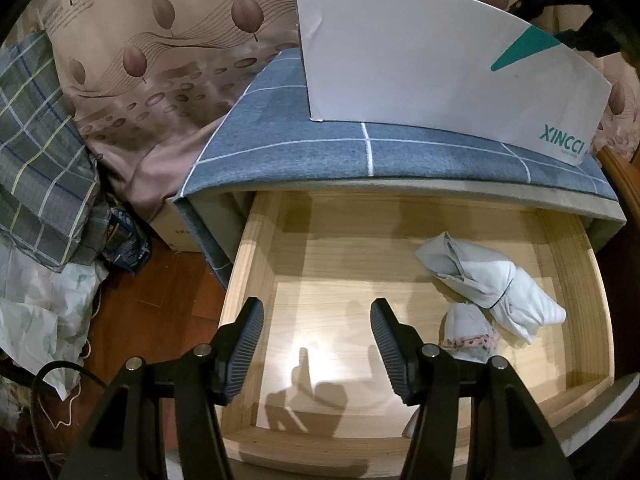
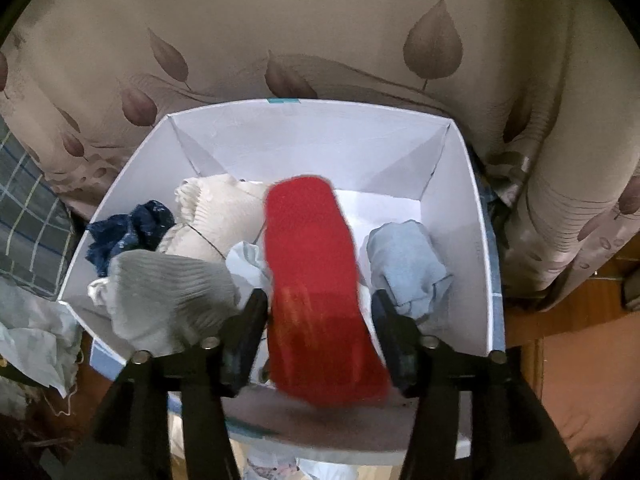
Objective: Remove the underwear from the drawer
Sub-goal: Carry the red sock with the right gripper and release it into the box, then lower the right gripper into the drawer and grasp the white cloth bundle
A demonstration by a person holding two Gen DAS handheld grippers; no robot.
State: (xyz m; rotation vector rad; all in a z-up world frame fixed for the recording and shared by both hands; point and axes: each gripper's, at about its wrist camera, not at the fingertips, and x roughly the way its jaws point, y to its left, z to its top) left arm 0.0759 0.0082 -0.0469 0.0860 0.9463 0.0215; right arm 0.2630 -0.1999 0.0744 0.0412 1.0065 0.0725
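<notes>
The wooden drawer stands pulled out. At its right lie a rolled white underwear bundle and a small white piece with pink floral trim. My left gripper hovers open over the bare drawer bottom, holding nothing. My right gripper is open above the white box. A blurred red garment hangs loose between its fingers with a gap on the right side. Grey, cream, dark blue and light blue garments lie in the box.
The white box sits on the cabinet's blue checked cloth top, against a leaf-patterned bedspread. Plaid fabric and crumpled bags lie on the wooden floor to the left.
</notes>
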